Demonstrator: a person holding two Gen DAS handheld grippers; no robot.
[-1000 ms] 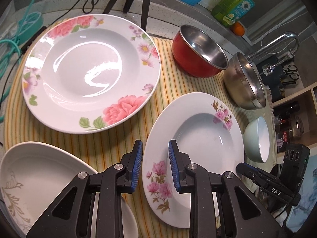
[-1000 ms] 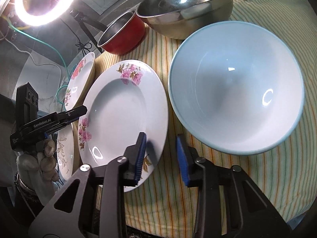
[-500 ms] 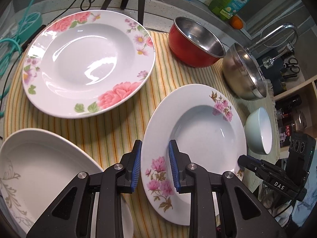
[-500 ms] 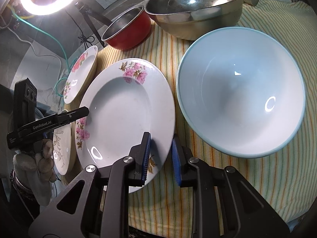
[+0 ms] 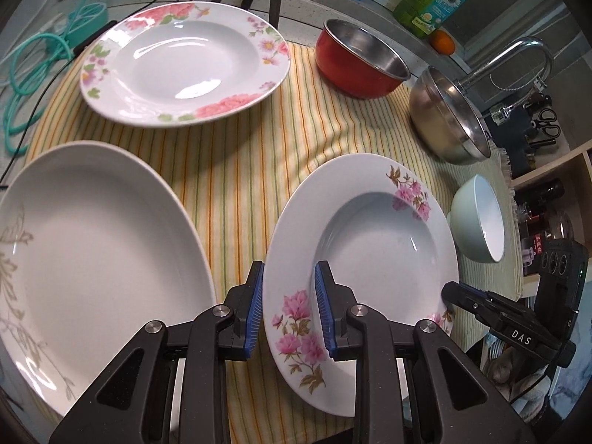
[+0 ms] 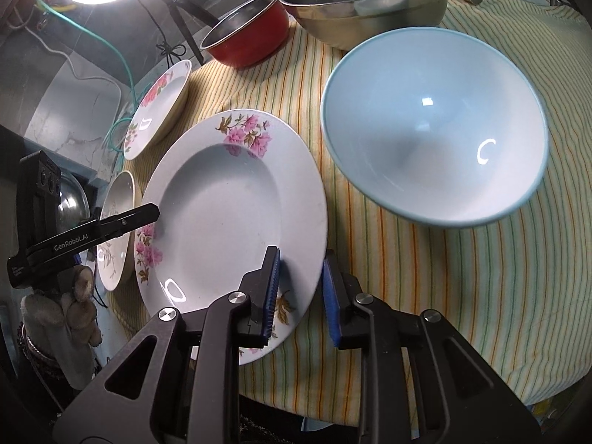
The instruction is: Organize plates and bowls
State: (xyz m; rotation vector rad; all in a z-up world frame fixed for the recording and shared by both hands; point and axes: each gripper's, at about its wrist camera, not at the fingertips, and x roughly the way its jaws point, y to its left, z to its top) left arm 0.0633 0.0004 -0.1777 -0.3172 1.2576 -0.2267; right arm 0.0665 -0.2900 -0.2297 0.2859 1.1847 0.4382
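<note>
Our left gripper has its jaws parted astride the near-left rim of the pink-flowered plate, not clamped; our right gripper straddles that plate's opposite rim, jaws likewise apart. Whether the pads touch the china, we cannot tell. Moving outward we count three plates on the striped cloth: this one, a rose-rimmed plate farther back, and a plain plate at left, cut off by the frame. Three bowls too: pale blue bowl just beside our plate, red bowl, steel bowl. The steel bowl's top is cropped in the right view.
</note>
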